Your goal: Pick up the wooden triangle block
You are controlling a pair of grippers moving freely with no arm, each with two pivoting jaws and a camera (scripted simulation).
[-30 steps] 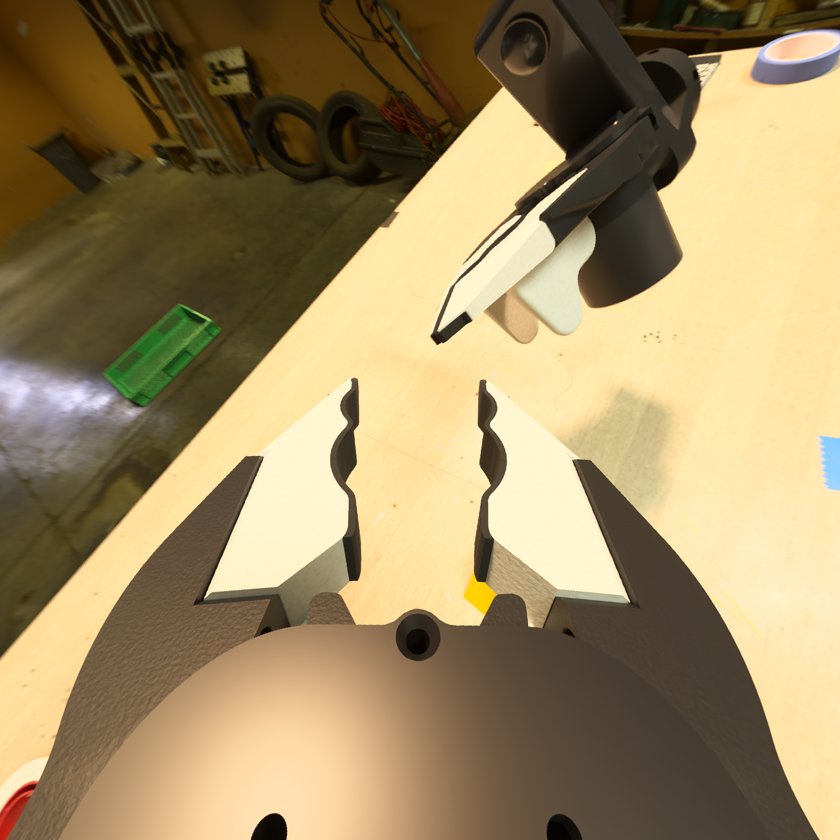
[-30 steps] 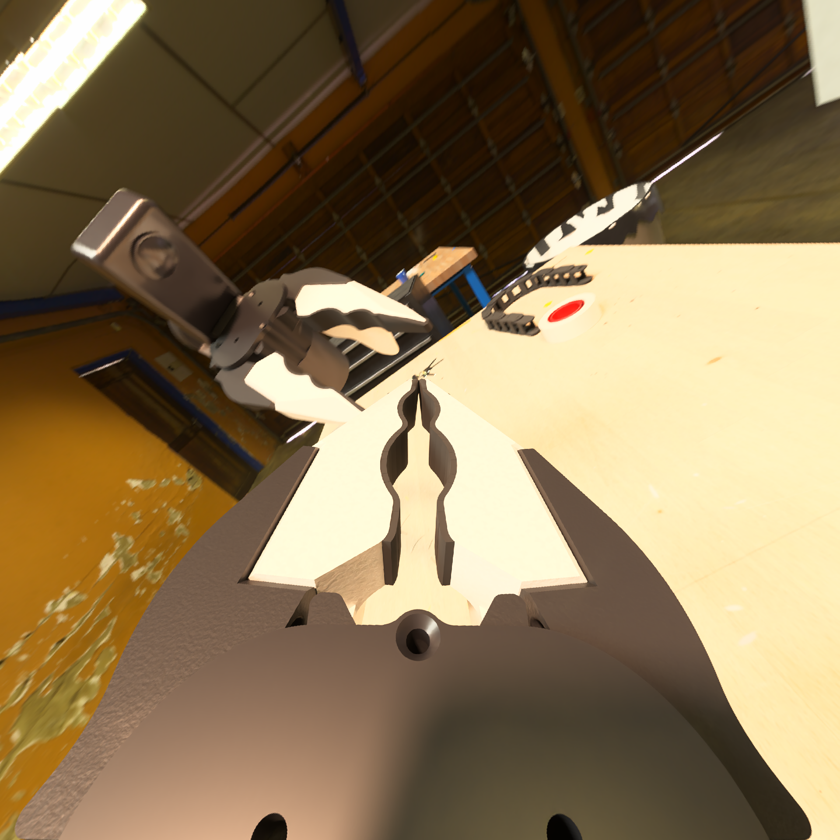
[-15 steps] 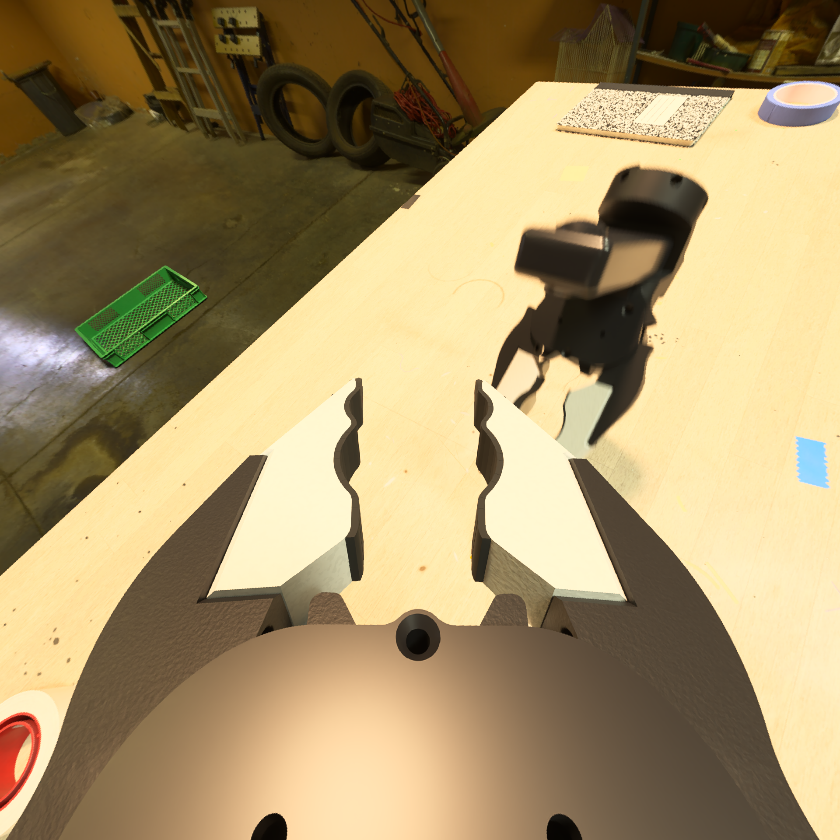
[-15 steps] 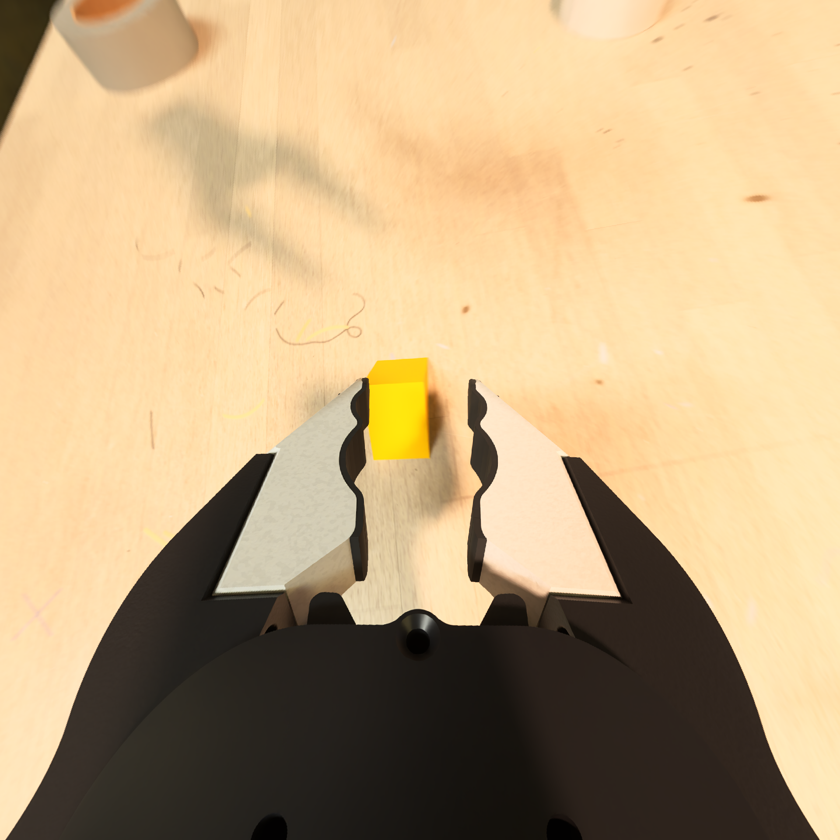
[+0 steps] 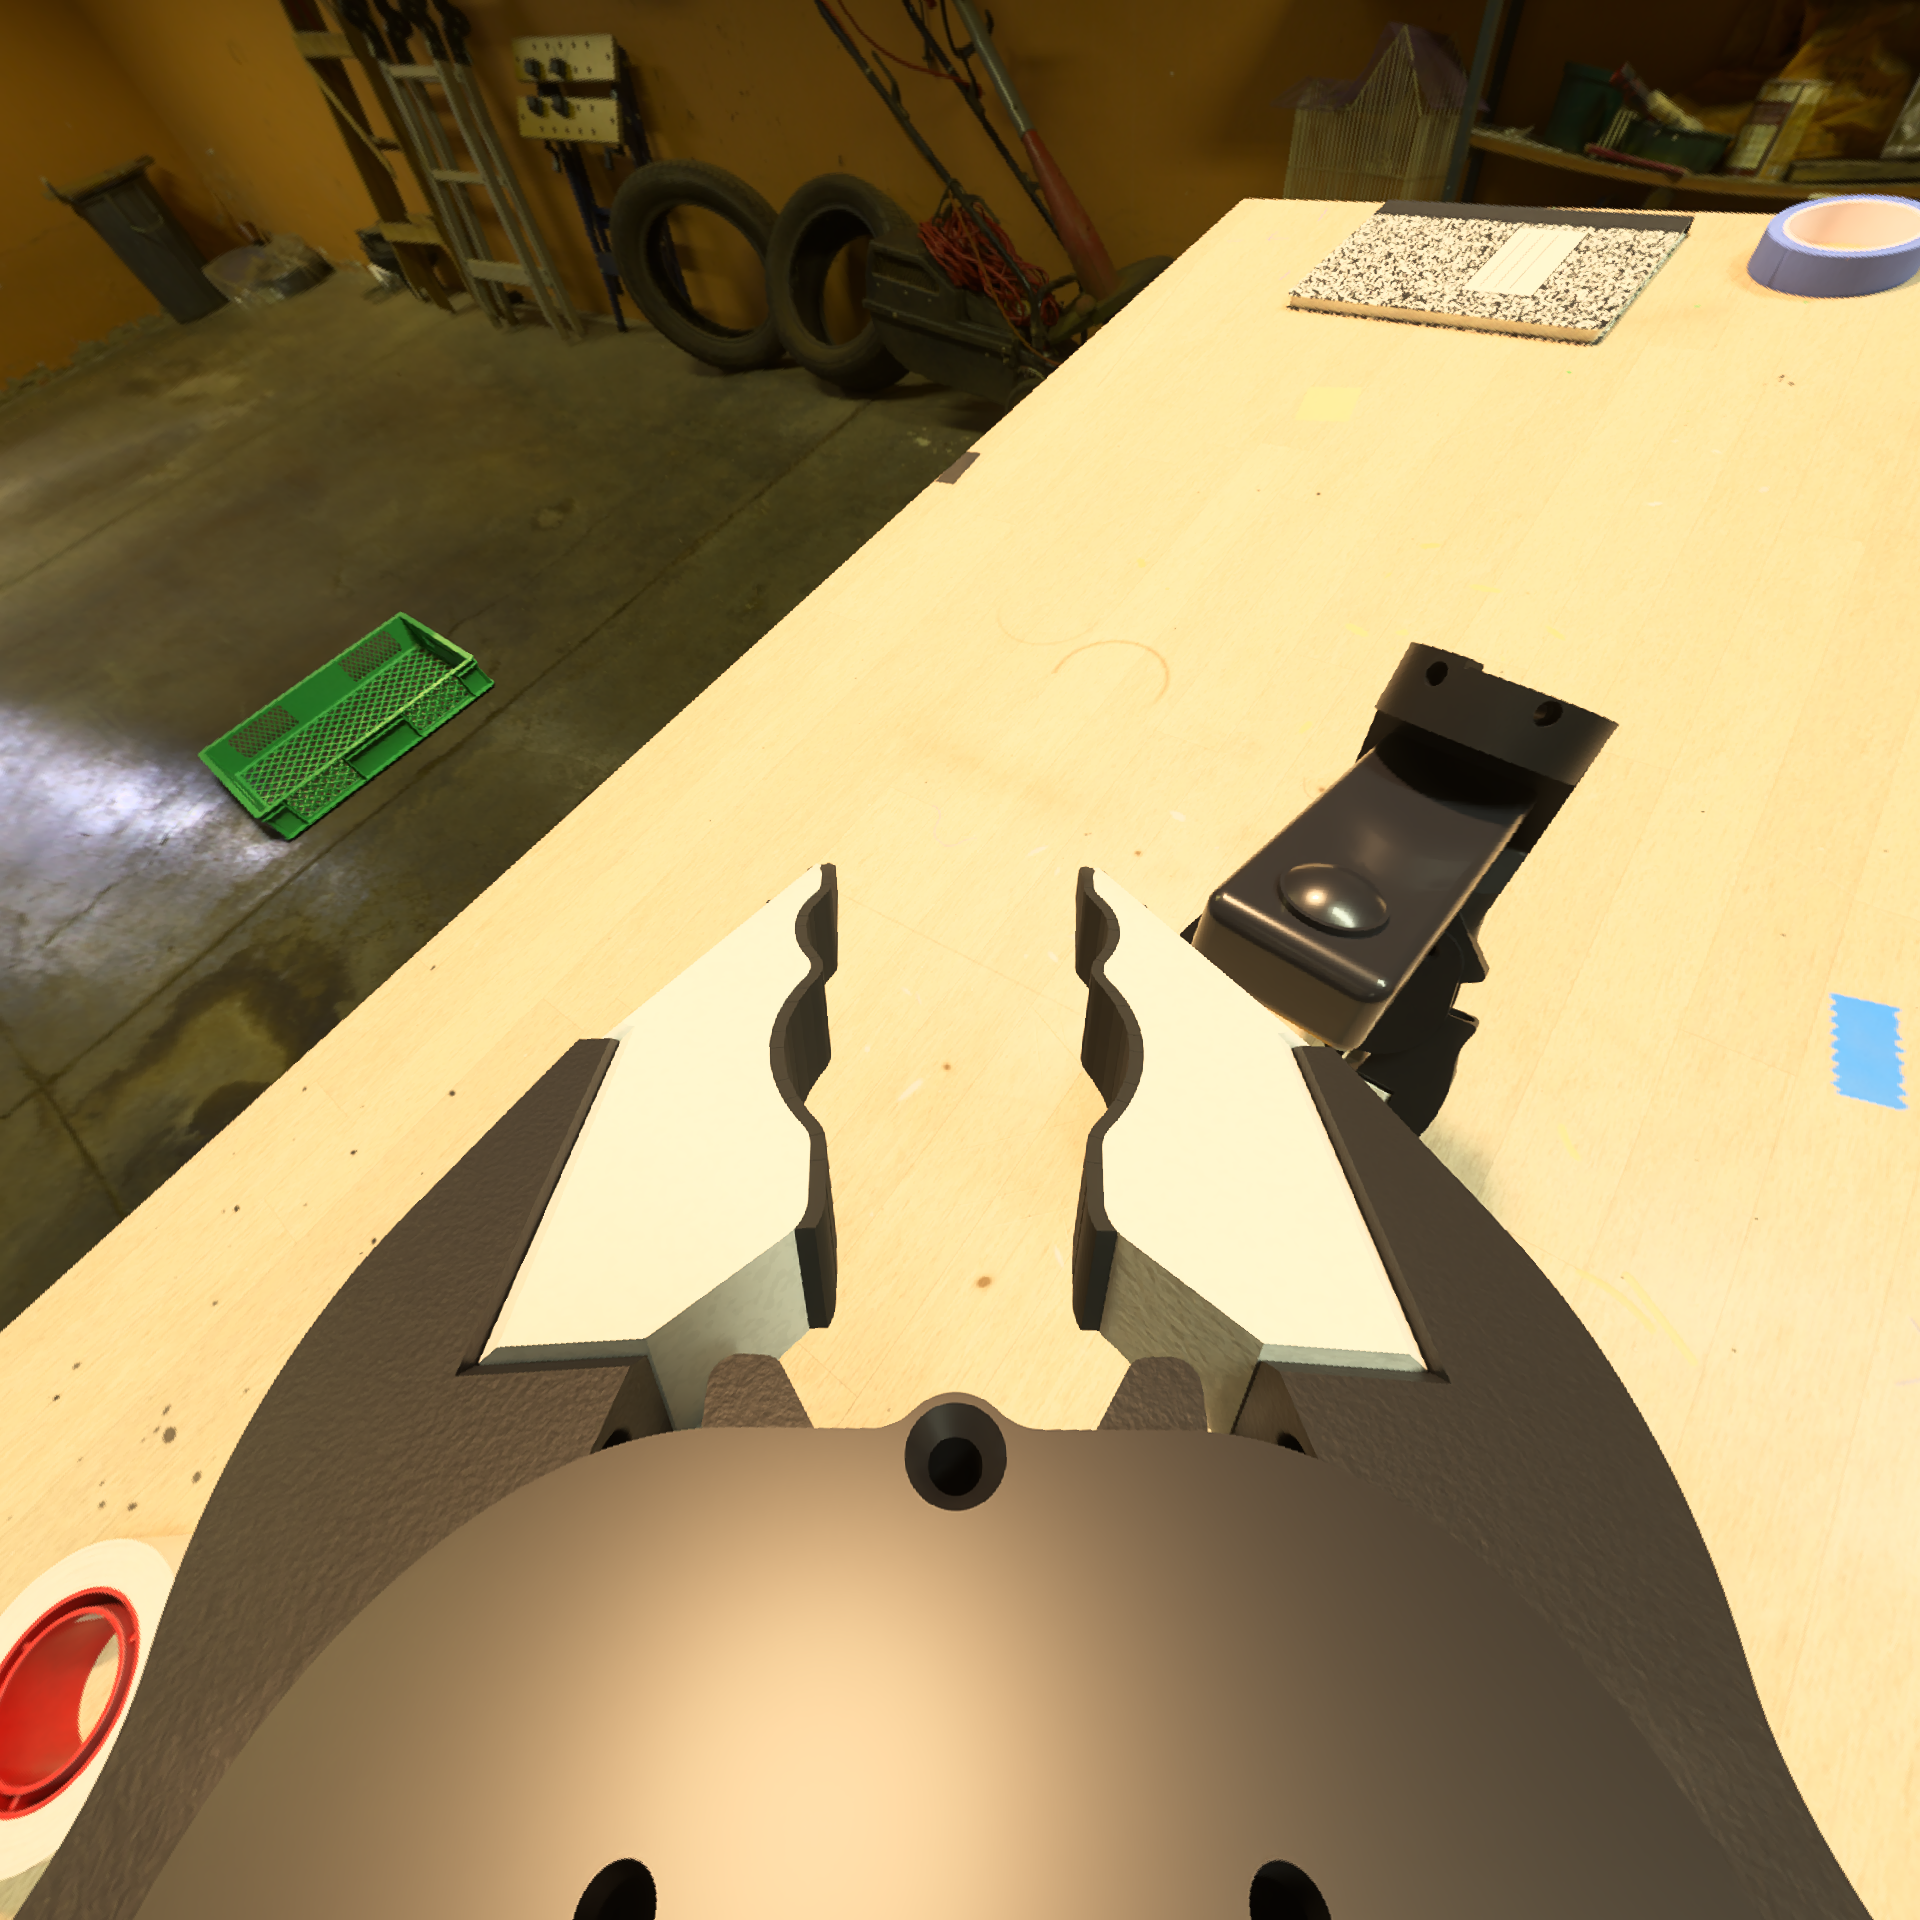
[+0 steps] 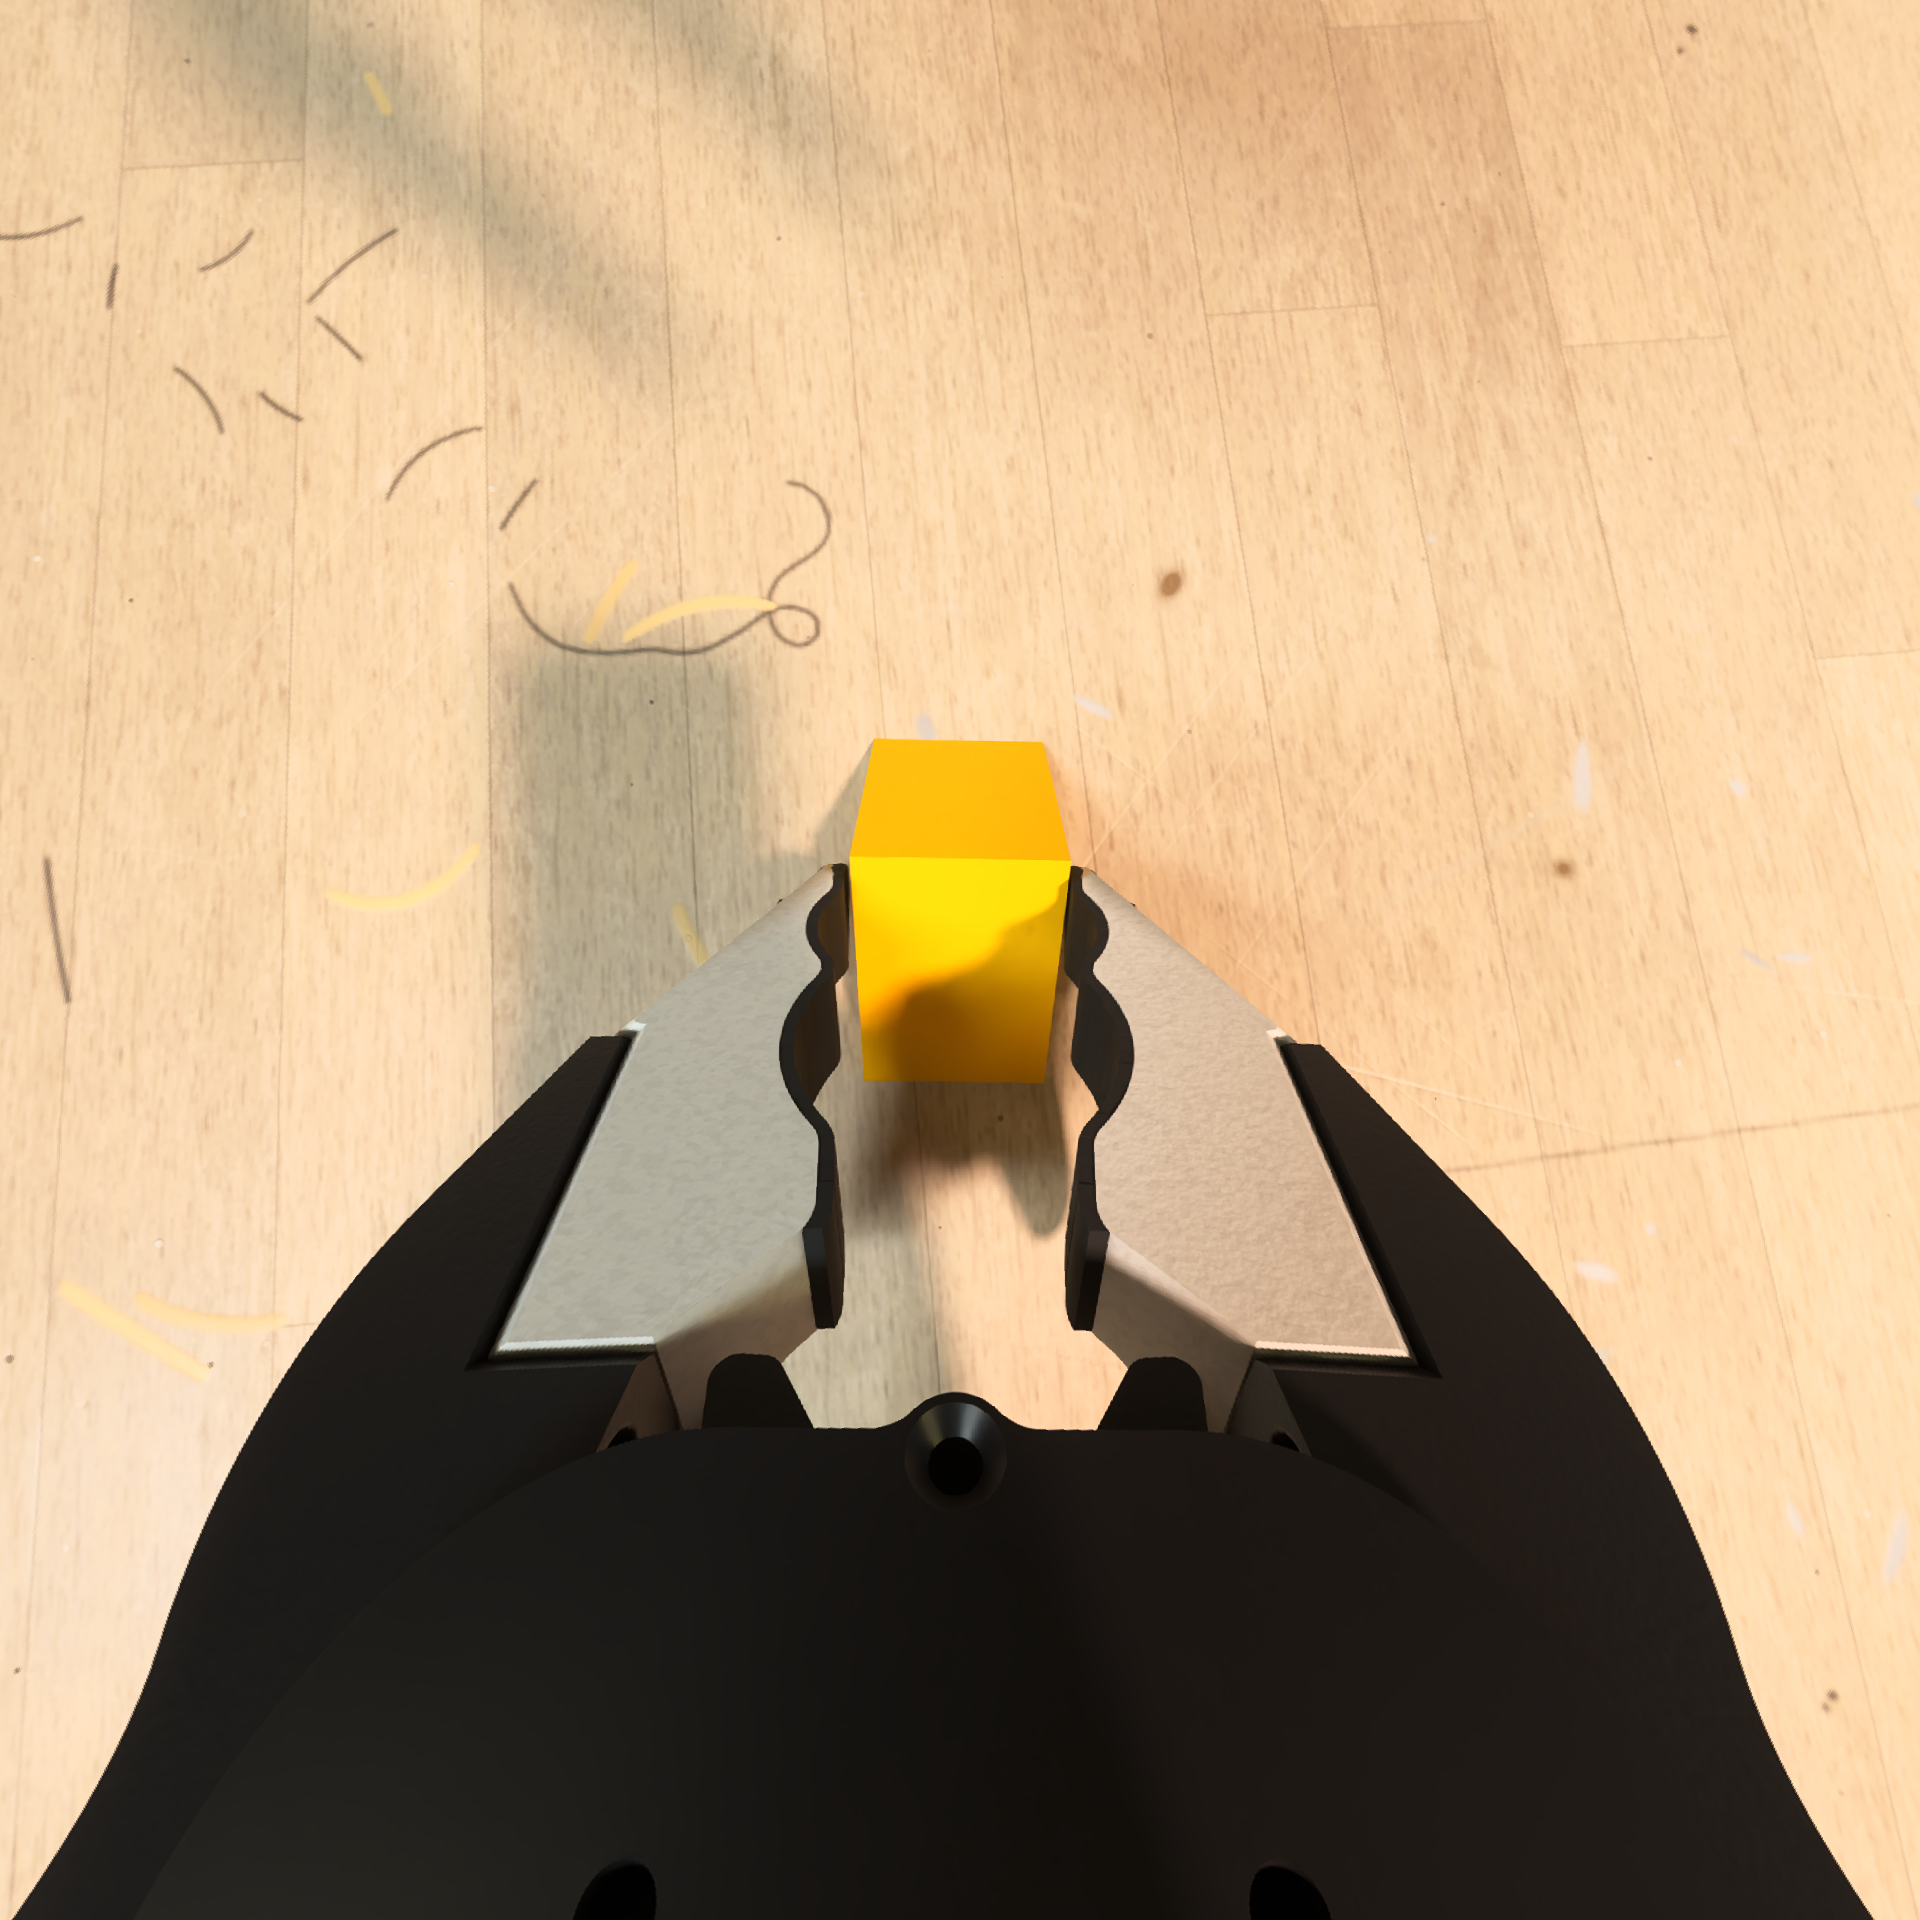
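Note:
The wooden triangle block [image 6: 958, 935] is a yellow-orange wedge lying on the light wooden table [image 6: 1455, 520]. My right gripper [image 6: 954, 883] is open, pointing down at the table. Its fingertips [image 6: 1076, 894] stand on either side of the block, close to its side faces, and the block nearly fills the gap. My left gripper [image 5: 954, 883] is open and empty above the table. The right gripper's dark body [image 5: 1392, 894] shows just right of it in the left wrist view. The block is hidden in that view.
A speckled notebook [image 5: 1486, 265] and a blue tape roll [image 5: 1839, 244] lie at the table's far end. A red-cored tape roll [image 5: 62, 1704] sits near left. A blue tape scrap [image 5: 1868, 1049] is at right. The table edge [image 5: 727, 665] runs along the left.
My right gripper has come down over the block, which now sits centred between its fingertips instead of ahead by the left finger. My left gripper has hardly moved.

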